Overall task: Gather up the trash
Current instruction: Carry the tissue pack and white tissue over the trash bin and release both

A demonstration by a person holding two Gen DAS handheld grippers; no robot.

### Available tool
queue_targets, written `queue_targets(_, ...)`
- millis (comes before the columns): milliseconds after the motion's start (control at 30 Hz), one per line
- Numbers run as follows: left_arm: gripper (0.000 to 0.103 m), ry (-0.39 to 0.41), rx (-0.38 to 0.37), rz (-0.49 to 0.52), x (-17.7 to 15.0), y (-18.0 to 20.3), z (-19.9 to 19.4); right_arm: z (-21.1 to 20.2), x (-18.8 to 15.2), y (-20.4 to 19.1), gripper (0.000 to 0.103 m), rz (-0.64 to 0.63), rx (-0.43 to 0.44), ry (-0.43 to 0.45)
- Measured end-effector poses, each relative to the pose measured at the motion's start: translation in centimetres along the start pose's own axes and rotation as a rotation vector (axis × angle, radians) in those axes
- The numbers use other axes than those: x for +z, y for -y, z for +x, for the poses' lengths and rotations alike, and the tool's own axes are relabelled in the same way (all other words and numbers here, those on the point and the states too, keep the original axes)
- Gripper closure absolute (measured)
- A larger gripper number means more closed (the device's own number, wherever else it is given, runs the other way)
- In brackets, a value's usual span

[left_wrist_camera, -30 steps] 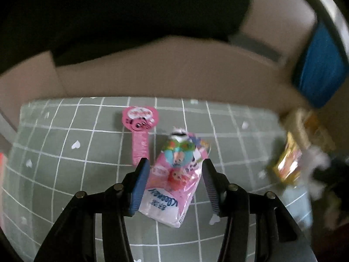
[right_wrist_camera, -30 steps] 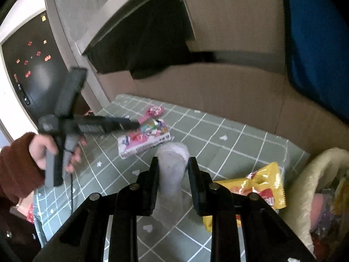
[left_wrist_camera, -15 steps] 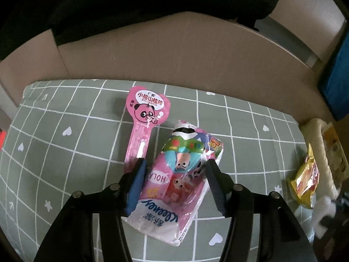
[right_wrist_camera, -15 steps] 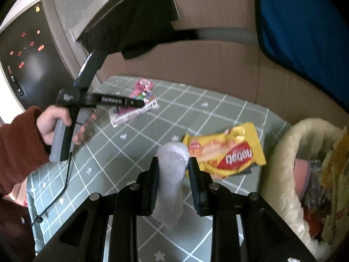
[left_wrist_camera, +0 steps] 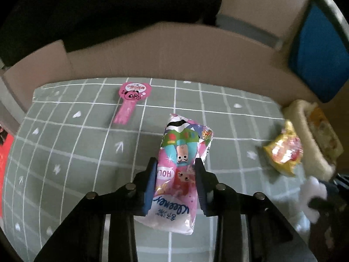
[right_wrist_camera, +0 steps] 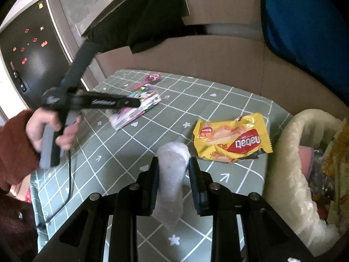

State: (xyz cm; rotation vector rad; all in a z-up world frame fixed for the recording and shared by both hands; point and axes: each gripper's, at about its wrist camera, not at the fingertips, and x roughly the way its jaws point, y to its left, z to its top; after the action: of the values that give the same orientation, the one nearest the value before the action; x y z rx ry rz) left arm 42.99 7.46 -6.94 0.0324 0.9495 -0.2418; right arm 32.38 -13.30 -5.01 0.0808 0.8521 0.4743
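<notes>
A pink tissue pack [left_wrist_camera: 185, 139] sits between the blue pads of my left gripper [left_wrist_camera: 175, 163], whose jaws are closing and press on its sides. In the right wrist view the same left gripper [right_wrist_camera: 133, 103] reaches over the tissue pack [right_wrist_camera: 128, 118], a hand [right_wrist_camera: 50, 128] on its handle. My right gripper [right_wrist_camera: 173, 163] is shut on a crumpled white tissue [right_wrist_camera: 172, 174] above the cloth. A yellow wafer packet [right_wrist_camera: 233, 139] lies just right of it, beside the cream basket [right_wrist_camera: 290, 152]. A pink panda wrapper [left_wrist_camera: 130, 98] lies at the far left of the cloth.
The table wears a green grid cloth [left_wrist_camera: 65, 152]. Cardboard walls [left_wrist_camera: 174, 54] close in its far side. The basket holds several wrappers. A blue object [right_wrist_camera: 305, 21] hangs at the upper right. A black cable [right_wrist_camera: 69, 185] trails from the left gripper's handle.
The left jaws have narrowed onto the tissue pack, and the pack now sits farther right of the pink wrapper. The right gripper has carried the white tissue toward the basket.
</notes>
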Motion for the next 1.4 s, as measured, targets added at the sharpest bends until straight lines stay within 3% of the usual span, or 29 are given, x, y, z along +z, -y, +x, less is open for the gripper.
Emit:
queue_targets(233,0.070,0.175,-0.006,-0.013,-1.1,2.5,-8.5,-3.0,0.8,-1.4,0.078,-0.020,-0.049,0.050)
queue_targets(467,0.070,0.360,0.027,0.064,-0.7,6.8,-16.1,-9.5,2.9,-2.2,0.078,-0.029,-0.130,0.197)
queue_targets(600,0.070,0.443,0.008,0.104,-0.9,9.7,-19.5,-13.4,4.1,-2.2,0.078,-0.043,-0.177,0.283)
queue_targets(933,0.070,0.455,-0.066,0.111,-0.3,16.7,-19.9,-22.0,4.1,1.5,0.078,0.012,-0.293,0.425)
queue_targets(1400,0.070,0.388,-0.166,0.157,0.8,25.4,-14.6,-24.8,-0.3,9.0,0.078,0.118,-0.403,0.421)
